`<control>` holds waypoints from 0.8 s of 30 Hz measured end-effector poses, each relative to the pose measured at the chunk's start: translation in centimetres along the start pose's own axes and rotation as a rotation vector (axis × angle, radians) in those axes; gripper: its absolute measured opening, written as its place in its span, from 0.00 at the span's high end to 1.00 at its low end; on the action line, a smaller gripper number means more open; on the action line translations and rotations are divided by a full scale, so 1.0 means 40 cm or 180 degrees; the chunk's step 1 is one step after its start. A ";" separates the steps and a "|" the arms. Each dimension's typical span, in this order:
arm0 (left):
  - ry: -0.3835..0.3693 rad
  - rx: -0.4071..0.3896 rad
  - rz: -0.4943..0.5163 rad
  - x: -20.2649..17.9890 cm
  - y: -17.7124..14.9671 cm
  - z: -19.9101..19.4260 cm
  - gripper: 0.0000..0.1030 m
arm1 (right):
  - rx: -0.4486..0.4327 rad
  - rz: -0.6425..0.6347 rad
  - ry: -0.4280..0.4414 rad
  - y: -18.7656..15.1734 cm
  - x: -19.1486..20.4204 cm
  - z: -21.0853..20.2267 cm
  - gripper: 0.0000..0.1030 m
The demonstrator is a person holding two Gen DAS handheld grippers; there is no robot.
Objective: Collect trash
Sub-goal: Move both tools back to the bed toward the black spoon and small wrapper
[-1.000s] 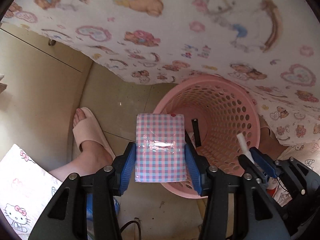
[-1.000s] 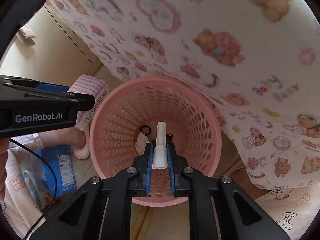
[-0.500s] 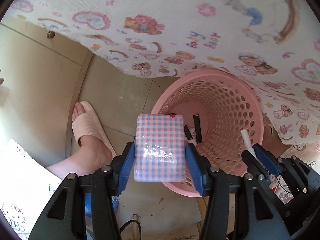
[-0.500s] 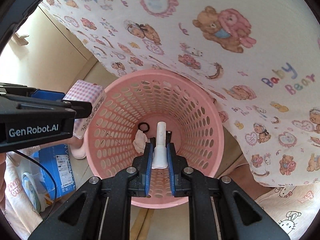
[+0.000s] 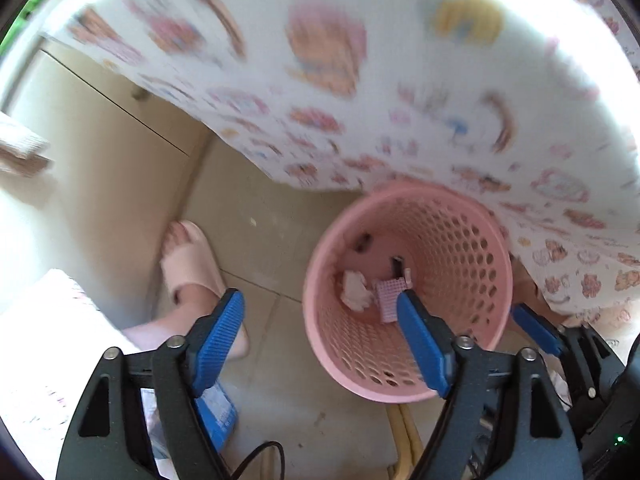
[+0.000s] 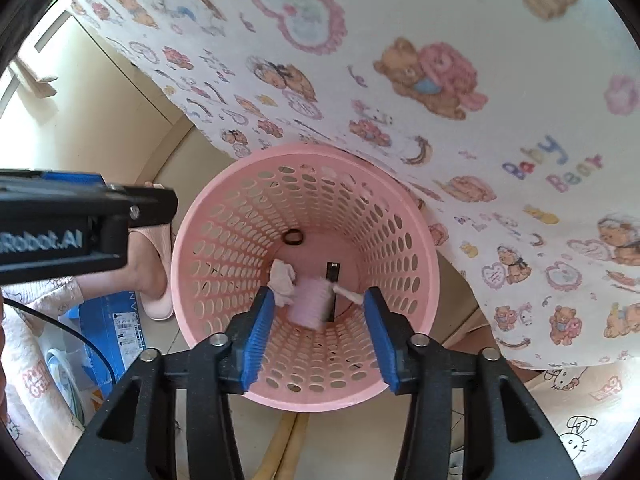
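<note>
Both grippers, left (image 5: 320, 344) and right (image 6: 320, 332), gape empty above the pink basket (image 6: 420, 264); inside, the white tube (image 6: 347, 293) apparently lies flat, pointing left-right.

Packet (image 6: 308, 300), tissue (image 6: 282, 280) and ring (image 6: 293, 237) lie in basket (image 6: 416, 248).

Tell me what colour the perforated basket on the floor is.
Pink. The basket shows best in the right wrist view, where its perforated wall is sharp.
</note>
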State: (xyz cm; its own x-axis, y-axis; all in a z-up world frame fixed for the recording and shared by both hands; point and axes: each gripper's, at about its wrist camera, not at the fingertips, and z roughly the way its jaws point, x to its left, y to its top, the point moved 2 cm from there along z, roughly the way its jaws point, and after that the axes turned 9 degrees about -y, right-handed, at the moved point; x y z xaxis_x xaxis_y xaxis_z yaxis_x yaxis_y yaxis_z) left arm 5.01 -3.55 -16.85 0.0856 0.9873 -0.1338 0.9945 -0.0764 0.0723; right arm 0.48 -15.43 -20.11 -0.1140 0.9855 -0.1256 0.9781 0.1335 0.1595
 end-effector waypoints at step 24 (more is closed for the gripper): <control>0.0087 -0.1815 0.0424 -0.011 0.064 -0.481 0.10 | -0.1767 0.0249 -0.0082 0.067 -0.136 -0.490 0.27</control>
State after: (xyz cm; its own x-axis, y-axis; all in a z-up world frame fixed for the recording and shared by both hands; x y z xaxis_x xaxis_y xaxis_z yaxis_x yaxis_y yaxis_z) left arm 6.34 -1.52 2.41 0.1985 0.9781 -0.0622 0.7845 -0.1205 0.6083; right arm 0.30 -18.40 0.18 -0.0336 0.9927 -0.1155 0.7443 0.1020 0.6601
